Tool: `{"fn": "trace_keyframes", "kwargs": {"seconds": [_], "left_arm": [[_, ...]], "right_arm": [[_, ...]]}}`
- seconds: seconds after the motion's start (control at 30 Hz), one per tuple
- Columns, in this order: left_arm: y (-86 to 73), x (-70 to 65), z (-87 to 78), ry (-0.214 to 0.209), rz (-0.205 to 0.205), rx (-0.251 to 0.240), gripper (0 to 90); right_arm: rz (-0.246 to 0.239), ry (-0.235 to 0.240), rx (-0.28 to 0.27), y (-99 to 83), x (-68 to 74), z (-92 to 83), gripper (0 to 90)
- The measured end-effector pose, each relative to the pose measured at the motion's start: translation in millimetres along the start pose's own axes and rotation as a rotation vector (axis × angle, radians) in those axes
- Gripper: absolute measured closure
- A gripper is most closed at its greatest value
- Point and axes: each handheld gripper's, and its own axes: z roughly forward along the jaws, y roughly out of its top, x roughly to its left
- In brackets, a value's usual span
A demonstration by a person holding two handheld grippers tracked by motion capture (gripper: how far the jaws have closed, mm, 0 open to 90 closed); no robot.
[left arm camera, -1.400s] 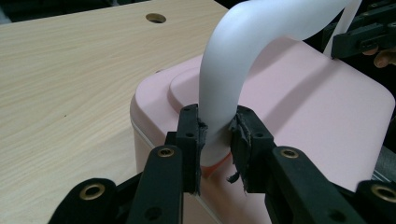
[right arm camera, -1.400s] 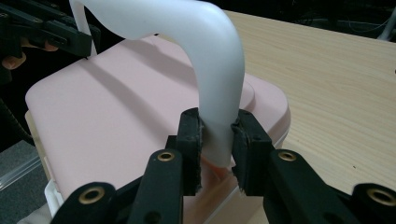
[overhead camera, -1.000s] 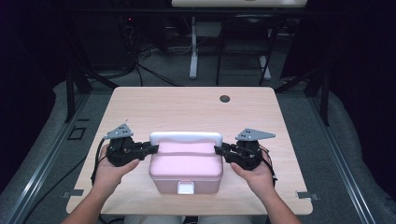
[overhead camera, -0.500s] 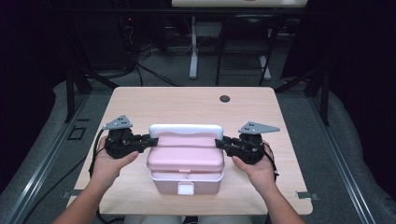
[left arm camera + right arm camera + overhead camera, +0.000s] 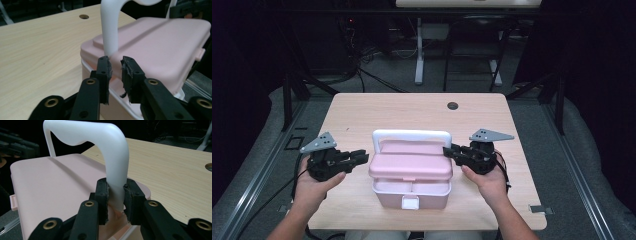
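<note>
Pink plastic box (image 5: 410, 172), rounded corners, smooth matte lid, sits at lower centre of the high view on the pale wood-grain desk (image 5: 362, 112). White latch tab on its front wall. A glossy white handle (image 5: 411, 136), a flat band bent into an arch, stands upright over the lid.

Right gripper (image 5: 116, 191): black fingers with worn, ragged pads closed on the handle's near leg, pads pressing both faces (seen in the right gripper view).

Left gripper (image 5: 116, 65): its fingers have just been closing. A narrow gap shows between the pads, and they sit just in front of the handle's other leg, at the lid's edge, gripping nothing.

Round cable hole (image 5: 452, 106) in the desk, upper centre. Grey three-cornered plates top both grippers.
</note>
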Motion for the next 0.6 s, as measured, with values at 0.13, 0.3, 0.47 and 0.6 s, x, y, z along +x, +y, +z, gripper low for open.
{"fn": "trace_keyframes", "kwargs": {"seconds": [0.13,0.3,0.47,0.6], "left_arm": [[-14.3,-2.7,0.9,-0.024,-0.004,0.021,83.5],[-22.6,-5.1,10.3,-0.055,-0.011,0.041,89.5],[-23.9,-12.0,22.3,-0.082,0.006,0.065,89.8],[-22.5,-17.2,29.4,-0.101,0.017,0.073,89.8]], "right_arm": [[0.01,0.001,0.0,1.3,-0.6,0.2,74.5],[0.016,0.003,0.001,2.1,-1.7,0.4,74.5],[0.014,0.006,0.0,2.6,-2.5,0.6,74.5],[0.014,0.005,-0.002,2.5,-2.7,0.8,74.4]]}}
